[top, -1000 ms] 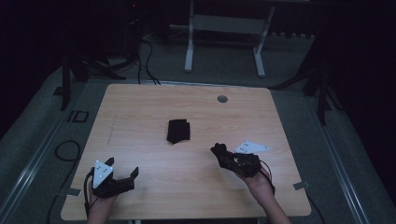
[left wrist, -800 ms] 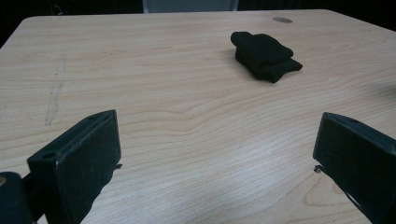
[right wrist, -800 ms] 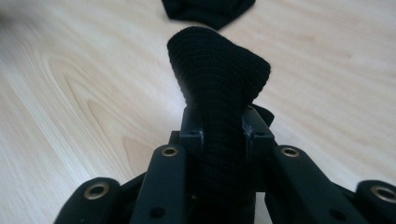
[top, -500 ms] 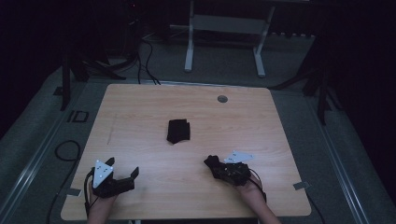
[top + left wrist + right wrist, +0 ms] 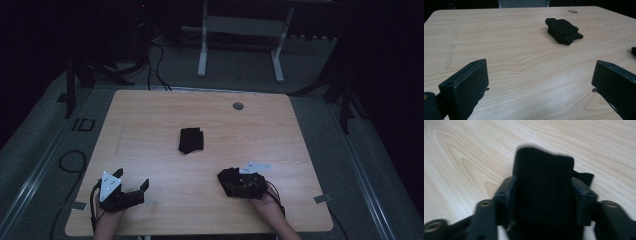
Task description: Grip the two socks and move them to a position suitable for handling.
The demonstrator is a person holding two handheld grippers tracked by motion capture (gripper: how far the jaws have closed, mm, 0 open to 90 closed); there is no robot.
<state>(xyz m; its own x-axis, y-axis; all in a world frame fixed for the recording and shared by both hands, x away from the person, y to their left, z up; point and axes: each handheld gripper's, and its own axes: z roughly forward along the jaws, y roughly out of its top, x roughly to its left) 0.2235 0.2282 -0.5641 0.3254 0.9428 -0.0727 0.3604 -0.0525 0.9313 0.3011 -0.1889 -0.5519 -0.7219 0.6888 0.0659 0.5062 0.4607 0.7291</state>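
A folded black cloth (image 5: 191,140) lies in the middle of the wooden table (image 5: 150,120), and the left gripper view has it (image 5: 562,30) far ahead. My left gripper (image 5: 132,179) rests near the front left, open wide, with bare wood between its fingers (image 5: 541,75). My right gripper (image 5: 227,179) sits low at the front right. Its jaws have just been opening. A second black ribbed cloth (image 5: 544,162) lies on the table between them (image 5: 544,186), spanning the gap from one finger (image 5: 507,187) to the other.
A round grey grommet (image 5: 238,106) is set in the table's far side. Beyond the table are a white frame's legs (image 5: 202,55) and cables (image 5: 155,65) on the grey floor. Tape marks (image 5: 322,199) sit at the front corners.
My right gripper came down and toward the front edge with the black cloth, then stopped low on the table. My left gripper kept still.
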